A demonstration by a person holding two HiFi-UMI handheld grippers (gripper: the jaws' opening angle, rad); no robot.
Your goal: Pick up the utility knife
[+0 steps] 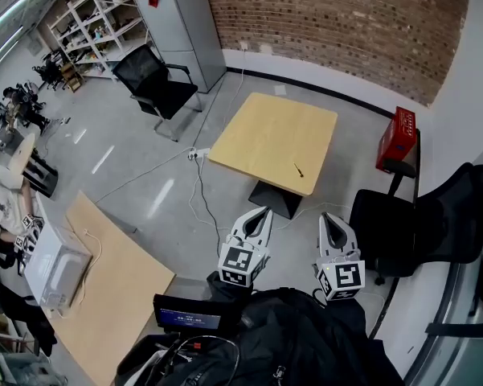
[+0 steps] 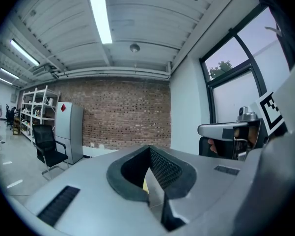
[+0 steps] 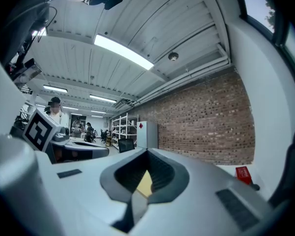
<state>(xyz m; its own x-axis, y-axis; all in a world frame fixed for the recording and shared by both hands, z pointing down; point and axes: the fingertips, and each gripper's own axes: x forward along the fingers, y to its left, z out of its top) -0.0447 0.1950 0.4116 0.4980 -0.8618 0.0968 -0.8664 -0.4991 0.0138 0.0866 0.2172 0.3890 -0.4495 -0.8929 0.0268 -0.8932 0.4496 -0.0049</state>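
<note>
- While I stand well back from the table (image 1: 265, 131), the knife (image 1: 298, 170) lies as a small dark sliver near the table's lower right edge, just right of frame centre and well apart from both tools.
- My left gripper (image 1: 264, 211) and right gripper (image 1: 329, 216) sit low in the frame. Each has its jaws pressed together with nothing between them.
- I judge the knife light, stiff and slim, with a hard, rather slick body. I'd pinch across the middle of the handle, clear of the blade end, though I can't tell which end that is.
- The only container I can make out is the red box (image 1: 396, 139) at the right edge, and its contents are hidden.
</note>
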